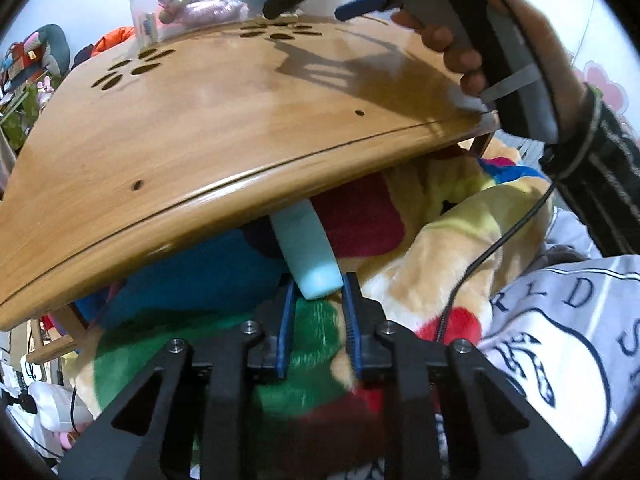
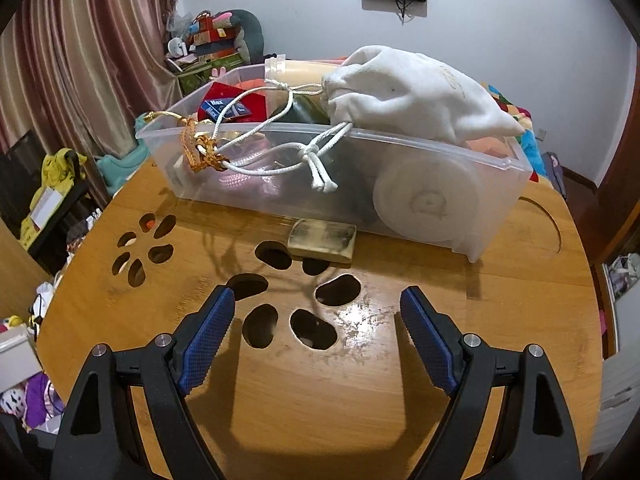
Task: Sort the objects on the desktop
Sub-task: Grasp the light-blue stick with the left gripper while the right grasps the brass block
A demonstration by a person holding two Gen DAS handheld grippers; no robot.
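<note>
In the left wrist view my left gripper point(image 1: 319, 286) is below the near edge of the wooden table point(image 1: 200, 128), over a colourful blanket. Its blue pads are shut on the end of a pale blue-green tube point(image 1: 308, 248) that reaches back under the table edge. My right gripper point(image 2: 316, 336) stands open over the tabletop point(image 2: 304, 392) with nothing between its fingers. Ahead of it lies a small tan and grey block point(image 2: 322, 242), right in front of a clear plastic bin point(image 2: 440, 168). The right gripper point(image 1: 316, 4) also shows in the left view, held in a hand above the far table edge.
The bin holds a white drawstring bag point(image 2: 412, 88), a red card, a round white lid and other items; cords hang over its front wall. Petal-shaped cutouts point(image 2: 280, 300) pierce the tabletop. A black cable point(image 1: 496, 248) runs over the blanket point(image 1: 440, 256). Clutter surrounds the table.
</note>
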